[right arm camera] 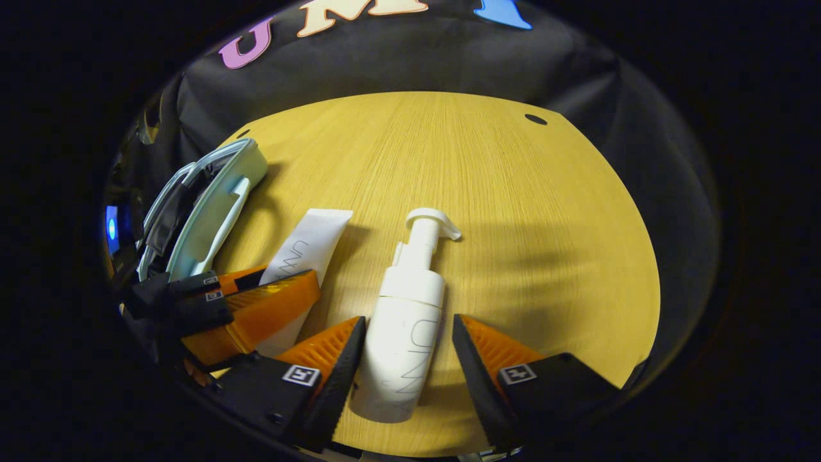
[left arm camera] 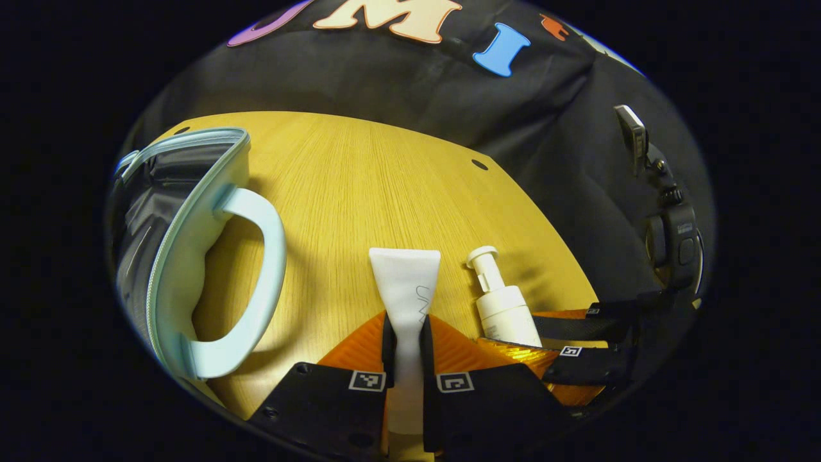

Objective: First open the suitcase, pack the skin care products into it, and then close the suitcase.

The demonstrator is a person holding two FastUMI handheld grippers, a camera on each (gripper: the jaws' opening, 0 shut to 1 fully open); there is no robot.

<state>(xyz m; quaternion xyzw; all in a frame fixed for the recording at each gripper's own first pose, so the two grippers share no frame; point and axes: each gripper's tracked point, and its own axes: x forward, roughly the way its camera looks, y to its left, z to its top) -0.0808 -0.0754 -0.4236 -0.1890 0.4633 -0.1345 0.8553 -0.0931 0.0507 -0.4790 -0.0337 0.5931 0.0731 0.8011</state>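
Left tool (left arm camera: 406, 340) was clamped on the soft, squashy tube (left arm camera: 405, 289) at lower centre; right tool (right arm camera: 407, 359) was open astride the rigid, slick pump bottle (right arm camera: 401, 346) on the table (right arm camera: 513, 212), best gripped mid-body.

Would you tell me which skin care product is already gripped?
The flat white tube, pinched by the left gripper; the pump bottle lies between open fingers.

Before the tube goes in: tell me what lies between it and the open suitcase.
Nothing visible: bare table separates the tube, clamped in the left gripper, from the suitcase. The pump bottle lies on the far side.
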